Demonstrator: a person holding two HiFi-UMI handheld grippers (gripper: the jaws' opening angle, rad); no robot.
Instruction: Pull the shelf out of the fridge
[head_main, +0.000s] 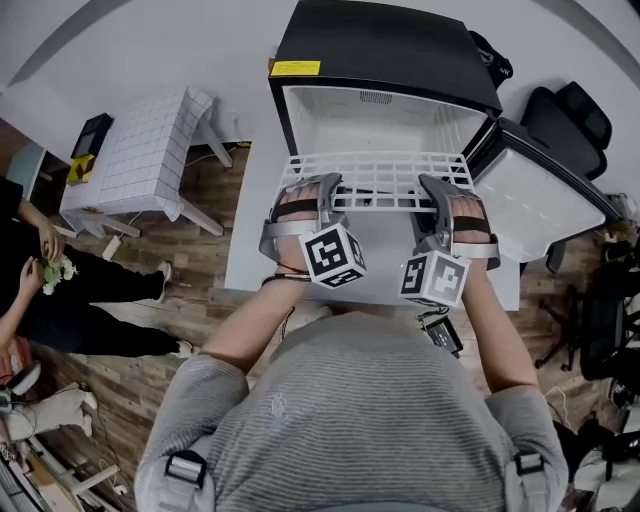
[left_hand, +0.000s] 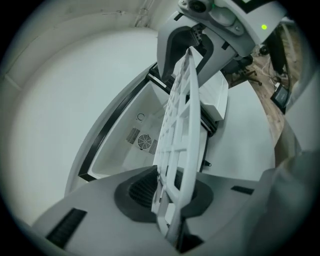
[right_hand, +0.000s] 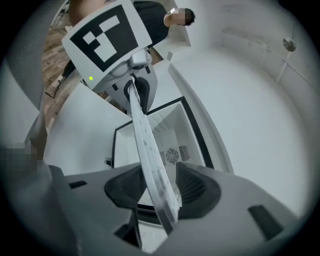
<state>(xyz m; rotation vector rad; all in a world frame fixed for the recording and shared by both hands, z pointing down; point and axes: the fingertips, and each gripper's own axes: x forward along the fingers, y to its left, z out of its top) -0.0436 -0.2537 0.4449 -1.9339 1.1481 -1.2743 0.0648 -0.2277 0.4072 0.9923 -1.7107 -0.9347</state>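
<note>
In front of the fridge (head_main: 385, 60), which stands on the white tabletop (head_main: 250, 235) with its door (head_main: 545, 205) open to one side, we hold the white grid shelf (head_main: 375, 182). The shelf looks almost free. Its rear edge appears to lie just at the fridge's mouth, and the rest hangs out before the fridge.

Our left tool (head_main: 308, 188) is clamped on the shelf's front edge, on the side of the fridge away from the door. Its pads press on the bars, so this grip carries the shelf and keeps it roughly level. Our right tool (head_main: 447, 192) is on the door side of the fridge, jaws spread wide. The shelf's edge runs between them, but the pads stand off it, so this side is not gripped. We judge that the shelf, held by one clamp alone, could tip or twist.
</note>
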